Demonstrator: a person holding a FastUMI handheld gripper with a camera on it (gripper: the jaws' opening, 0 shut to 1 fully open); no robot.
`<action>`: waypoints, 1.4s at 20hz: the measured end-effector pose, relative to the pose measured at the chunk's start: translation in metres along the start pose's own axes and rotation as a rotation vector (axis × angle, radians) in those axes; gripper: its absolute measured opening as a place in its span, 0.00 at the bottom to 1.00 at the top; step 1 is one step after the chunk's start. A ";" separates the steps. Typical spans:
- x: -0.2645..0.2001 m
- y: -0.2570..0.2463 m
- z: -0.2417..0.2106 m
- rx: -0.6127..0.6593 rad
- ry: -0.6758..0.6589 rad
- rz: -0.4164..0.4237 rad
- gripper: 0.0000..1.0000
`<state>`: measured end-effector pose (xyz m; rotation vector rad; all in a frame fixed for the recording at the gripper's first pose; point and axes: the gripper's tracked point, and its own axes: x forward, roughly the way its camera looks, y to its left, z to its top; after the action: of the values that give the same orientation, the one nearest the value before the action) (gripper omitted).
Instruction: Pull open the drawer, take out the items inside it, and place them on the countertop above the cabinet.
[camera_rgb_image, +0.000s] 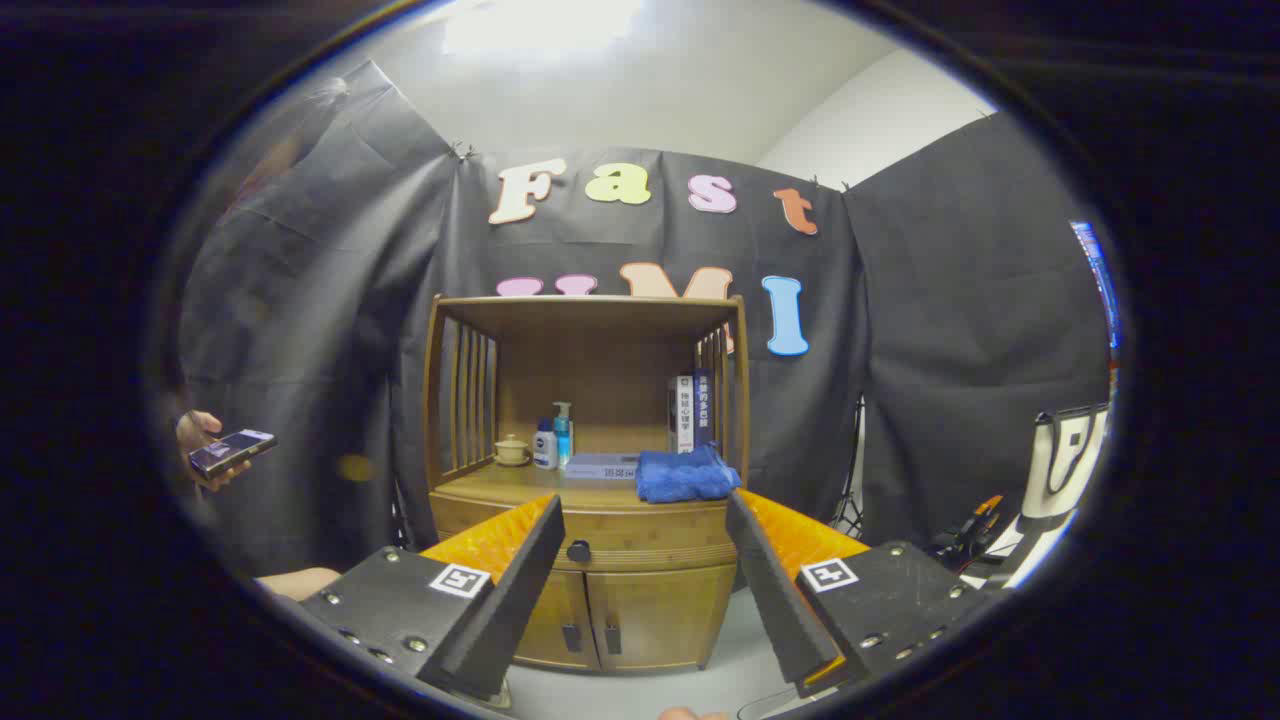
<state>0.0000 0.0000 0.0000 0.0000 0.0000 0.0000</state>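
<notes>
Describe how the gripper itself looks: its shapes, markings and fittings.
The gripper has two long, flat fingers that widen toward the camera. Each is mounted on a dark block studded with round screws, and each block carries a small white square tag with a black pattern. The fingers stand open.

Path open from hand-held gripper (645, 560) spread fingers to drawer knob (578, 550); blue towel (686, 476) crowds countertop (480, 487).

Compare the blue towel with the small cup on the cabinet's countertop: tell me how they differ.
The blue towel is soft, crumpled cloth lying at the countertop's right front; the cup is rigid, pale tan, standing upright at the left rear. The towel looks much wider than the cup. Both rest on the countertop, beyond the open claw, which holds nothing.
</notes>
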 end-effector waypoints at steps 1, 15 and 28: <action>0.000 0.002 0.001 0.002 0.000 0.004 0.97; 0.007 0.018 -0.012 0.013 0.024 0.052 0.97; 0.069 0.057 -0.059 -0.015 0.099 0.154 0.97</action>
<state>0.0687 0.0570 -0.0590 -0.0154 0.0985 0.1538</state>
